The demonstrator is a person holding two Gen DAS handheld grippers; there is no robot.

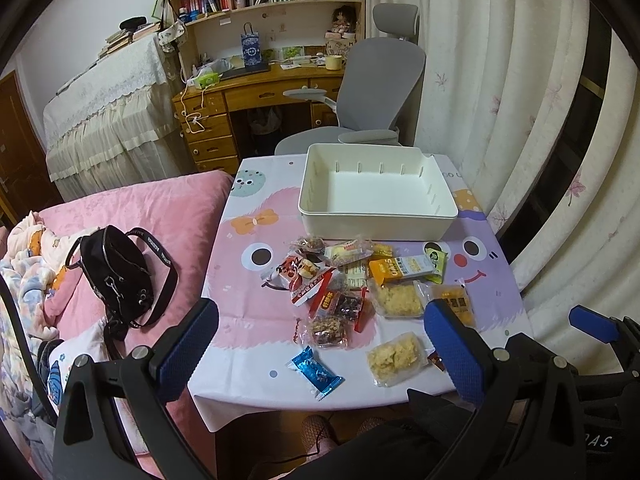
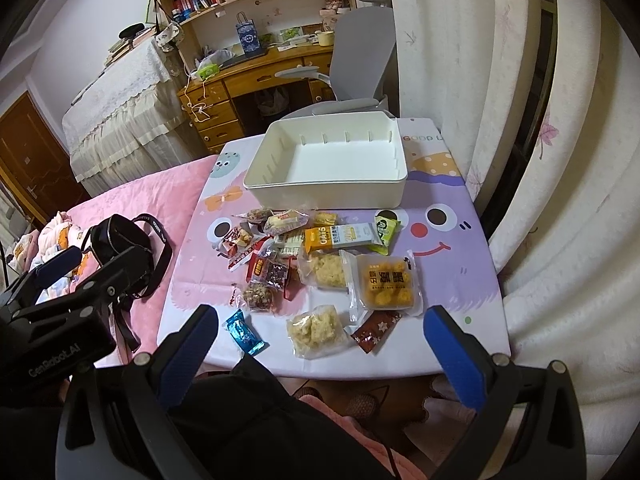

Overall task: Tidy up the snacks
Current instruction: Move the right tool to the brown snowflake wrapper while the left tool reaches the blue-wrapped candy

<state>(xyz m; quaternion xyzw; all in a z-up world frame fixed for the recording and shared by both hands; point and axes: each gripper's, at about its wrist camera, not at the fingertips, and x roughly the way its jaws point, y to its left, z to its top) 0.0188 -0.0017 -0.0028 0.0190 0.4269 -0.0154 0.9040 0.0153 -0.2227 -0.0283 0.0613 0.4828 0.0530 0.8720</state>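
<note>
Both grippers hang spread and empty over the near edge of the snack table.

The left gripper [image 1: 320, 344] and right gripper [image 2: 320, 344] hold nothing. Nearest lie a blue candy [image 2: 245, 333] and a clear bag of rice crackers [image 2: 316, 331]; beyond them the snack pile [image 2: 308, 252] includes an orange "OATS" bar [image 2: 340, 237]. Farther back the white bin [image 2: 326, 168] sits empty. A black bag [image 1: 116, 276] rests on the pink bed, left of the table.

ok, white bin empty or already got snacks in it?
Empty. The white bin shows only its bare floor in both views; all snack packets lie on the tablecloth in front of it.
</note>
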